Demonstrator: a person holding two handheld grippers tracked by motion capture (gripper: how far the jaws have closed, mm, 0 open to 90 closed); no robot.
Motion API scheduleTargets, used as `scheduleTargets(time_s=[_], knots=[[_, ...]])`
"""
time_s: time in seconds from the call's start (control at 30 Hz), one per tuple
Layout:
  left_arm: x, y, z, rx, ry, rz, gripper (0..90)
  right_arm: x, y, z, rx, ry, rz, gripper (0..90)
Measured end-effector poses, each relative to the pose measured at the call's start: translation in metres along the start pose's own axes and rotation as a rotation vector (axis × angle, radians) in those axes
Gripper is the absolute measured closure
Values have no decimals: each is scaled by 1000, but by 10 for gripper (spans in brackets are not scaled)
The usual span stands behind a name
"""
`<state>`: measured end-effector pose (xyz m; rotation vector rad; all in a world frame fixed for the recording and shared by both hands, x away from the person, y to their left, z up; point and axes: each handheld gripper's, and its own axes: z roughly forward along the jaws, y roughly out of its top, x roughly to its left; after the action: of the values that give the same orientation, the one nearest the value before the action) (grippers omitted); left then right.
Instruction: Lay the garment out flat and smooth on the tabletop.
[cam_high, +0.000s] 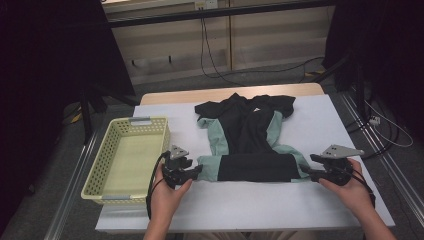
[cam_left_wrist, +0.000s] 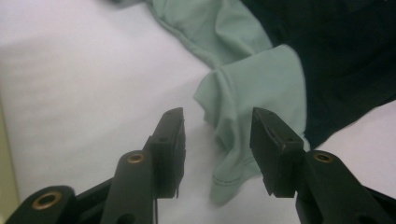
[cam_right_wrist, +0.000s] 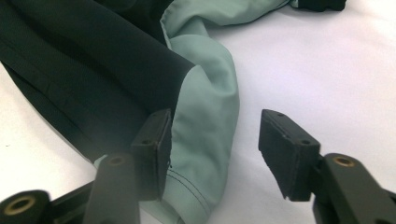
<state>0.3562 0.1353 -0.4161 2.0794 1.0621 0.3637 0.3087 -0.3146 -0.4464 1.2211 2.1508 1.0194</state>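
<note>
A white table top (cam_high: 310, 130) is seen from the high view, with a grey floor and trailing cables behind it. One black-and-mint garment (cam_high: 247, 137) is spread at the middle, its near edge folded into a band, and one pale yellow basket (cam_high: 112, 132) is set at the table's left edge. Two grippers are counted: the left gripper (cam_high: 196, 171) is held at the band's left end, the right gripper (cam_high: 306, 166) at its right end. Closer detail is given by the gripper views. The left gripper (cam_left_wrist: 217, 140) is parted, with a mint fold lying loose between its jaws. The right gripper (cam_right_wrist: 215, 149) is likewise parted, the mint hem brushed by one jaw and nothing gripped.
</note>
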Motion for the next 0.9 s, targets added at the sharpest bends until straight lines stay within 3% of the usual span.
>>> scheduleTargets(time_s=[0.2,0.27,0.33,0.43,0.53,0.6,0.77,0.9], knots=[[-4,-4,12,28,-25,13,643,-2,1,-8,-25,-15,15,421],[-4,-6,20,42,-51,8,709,-4,0,-11,-29,-21,19,422],[-5,-7,28,66,-42,30,755,-5,-1,-11,-24,-24,22,422],[-5,-7,32,87,-61,21,850,-5,-3,-11,-16,-23,28,433],[-4,-4,26,75,-56,8,870,-6,-3,-12,-20,-24,30,435],[-2,0,16,65,-65,-22,871,-7,-3,-13,-22,-28,34,435],[7,1,-8,44,-8,-54,872,-7,-5,-13,-17,-27,49,434],[10,-1,-10,60,-2,-74,872,0,-4,-9,-9,12,45,433]])
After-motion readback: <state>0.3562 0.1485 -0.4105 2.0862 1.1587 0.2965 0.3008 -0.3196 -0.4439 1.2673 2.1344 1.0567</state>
